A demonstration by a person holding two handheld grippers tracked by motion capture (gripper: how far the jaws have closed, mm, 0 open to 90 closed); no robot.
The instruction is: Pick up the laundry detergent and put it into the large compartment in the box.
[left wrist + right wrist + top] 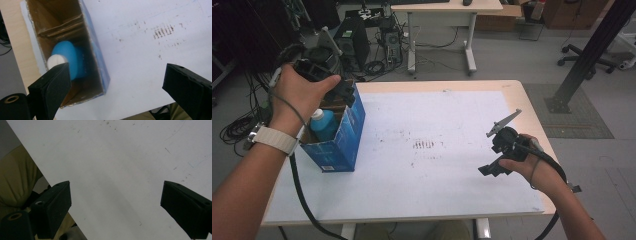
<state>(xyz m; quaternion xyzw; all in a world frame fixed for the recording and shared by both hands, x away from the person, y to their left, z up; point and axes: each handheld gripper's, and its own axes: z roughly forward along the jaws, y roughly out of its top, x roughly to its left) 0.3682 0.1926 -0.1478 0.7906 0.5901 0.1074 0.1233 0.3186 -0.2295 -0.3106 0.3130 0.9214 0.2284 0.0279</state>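
Office floor and cables behind, and up front we have the bench [512, 90], covered by a white sheet [437, 165] with a few dark scuffs in the middle. On its left edge stands the blue box [343, 145], top open, cardboard flaps folded inside. Down in it sits a blue bottle [68, 60] with a white cap [56, 61], tucked against the near-left wall of the box.

Now the left gripper [329, 80] is right above that open box, hand wrapped round it, and in the left gripper view its jaws stand wide apart with nothing between them, one jaw just over the cap. Right gripper [497, 150] hangs low over the right side of the sheet, well apart from the box, jaws likewise spread wide and empty.

My read: the bottle is not gripped at this moment, and it lies fully inside the box. Whether it is going in or coming out, I cannot tell.
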